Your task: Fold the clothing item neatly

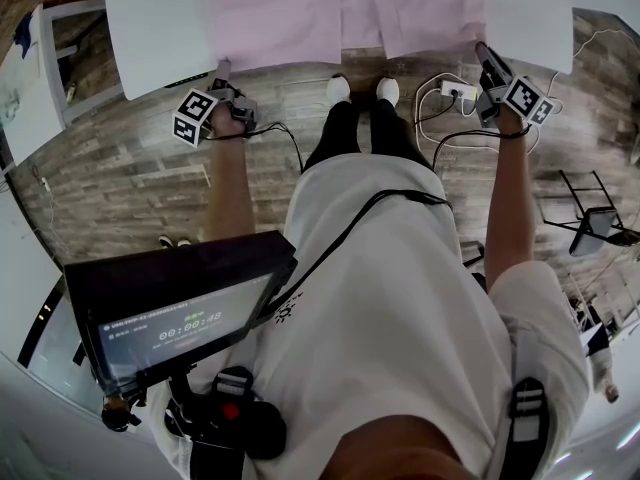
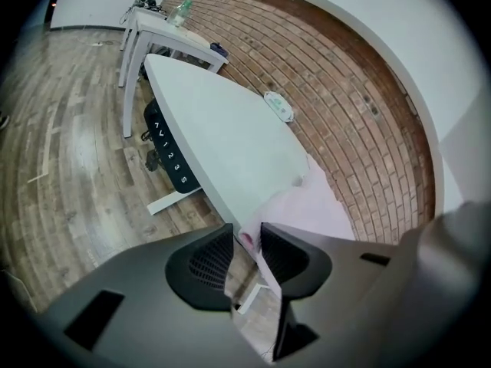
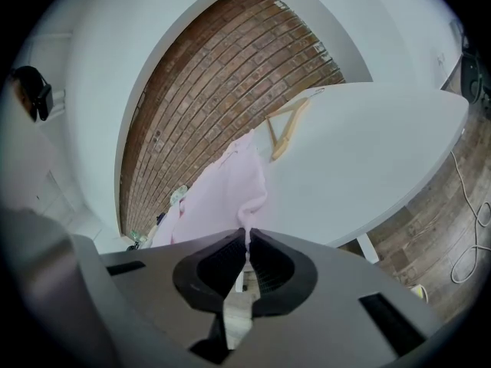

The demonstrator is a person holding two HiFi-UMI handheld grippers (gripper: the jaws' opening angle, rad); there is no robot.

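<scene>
Right gripper (image 3: 246, 238) has its jaws squeezed tight on the near edge of the pink shirt (image 1: 290, 13). Left gripper (image 2: 246, 234) has its jaws apart. The shirt's other near corner sits in the gap, and nothing squeezes it.

The shirt lies spread out on the white table (image 1: 160, 38), and its bottom edge hangs a little past the table's near side. Both grippers are at that near side, one at each bottom corner of the shirt, well apart. The table top is bare to the left and right of the shirt.

A wooden hanger (image 3: 288, 129) lies beside the shirt at the far side of the table. The person's shoes (image 1: 338, 88) stand on the wood floor (image 1: 130, 168) just below the table edge, between the grippers. A white plug strip (image 1: 459, 91) lies on the floor near the right gripper.
</scene>
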